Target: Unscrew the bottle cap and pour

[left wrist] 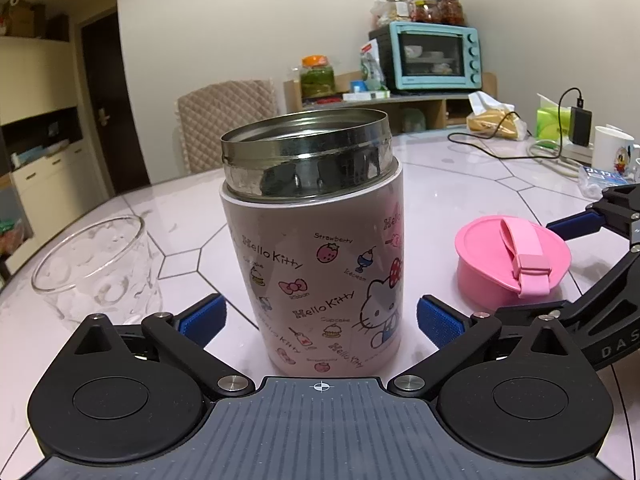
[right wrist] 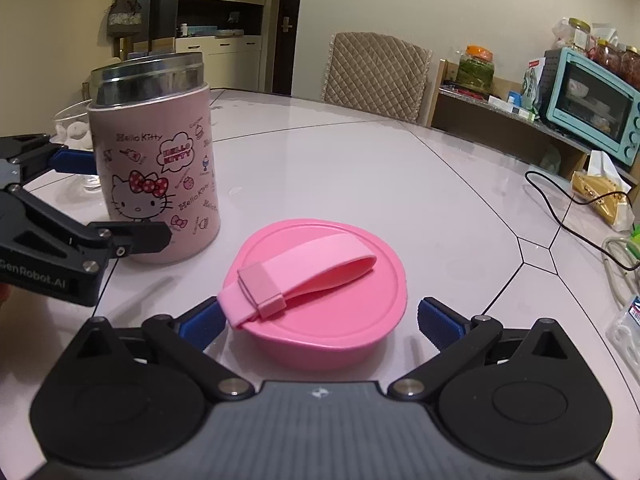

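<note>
A pink Hello Kitty bottle [left wrist: 320, 272] with an open steel mouth stands upright on the table; it also shows in the right wrist view [right wrist: 154, 184]. My left gripper [left wrist: 320, 318] is open, its blue pads on either side of the bottle's lower body, not touching. The pink cap [right wrist: 320, 300] with a strap lies flat on the table; it also shows in the left wrist view [left wrist: 512, 260]. My right gripper [right wrist: 320, 318] is open, with its fingers either side of the cap, apart from it. A clear glass cup [left wrist: 96, 268] stands left of the bottle.
The marble table [right wrist: 400, 184] carries a white mug [left wrist: 612, 148], a black cable with charger [left wrist: 580, 120], tissue packs and a snack bag at the far right. A quilted chair [right wrist: 376, 72] and a shelf with a teal oven [left wrist: 436, 58] stand behind the table.
</note>
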{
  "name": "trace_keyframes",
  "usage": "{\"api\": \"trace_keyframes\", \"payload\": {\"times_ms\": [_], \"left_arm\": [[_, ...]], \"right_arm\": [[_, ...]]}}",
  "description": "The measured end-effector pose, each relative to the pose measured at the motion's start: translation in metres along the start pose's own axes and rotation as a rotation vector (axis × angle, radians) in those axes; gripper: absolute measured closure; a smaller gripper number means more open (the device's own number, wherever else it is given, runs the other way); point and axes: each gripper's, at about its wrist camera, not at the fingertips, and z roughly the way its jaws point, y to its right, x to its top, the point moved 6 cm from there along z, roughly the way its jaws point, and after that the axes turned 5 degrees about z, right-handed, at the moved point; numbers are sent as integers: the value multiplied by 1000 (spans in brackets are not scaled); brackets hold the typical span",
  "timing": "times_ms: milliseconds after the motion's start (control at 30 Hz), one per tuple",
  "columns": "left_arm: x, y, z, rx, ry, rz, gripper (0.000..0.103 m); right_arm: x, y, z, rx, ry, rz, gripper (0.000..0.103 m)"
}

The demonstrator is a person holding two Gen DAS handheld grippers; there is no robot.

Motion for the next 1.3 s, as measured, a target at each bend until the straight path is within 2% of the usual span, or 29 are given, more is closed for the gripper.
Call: {"api": "trace_keyframes", "payload": {"times_ms": [500, 1300], "left_arm": [[-4, 6, -9, -15, 13, 38, 0], [-19, 14, -54, -26, 22, 55, 0]], "right_arm": [[-5, 0, -13, 5, -8, 8, 0], [-22, -14, -52, 26, -2, 48, 0]]}}
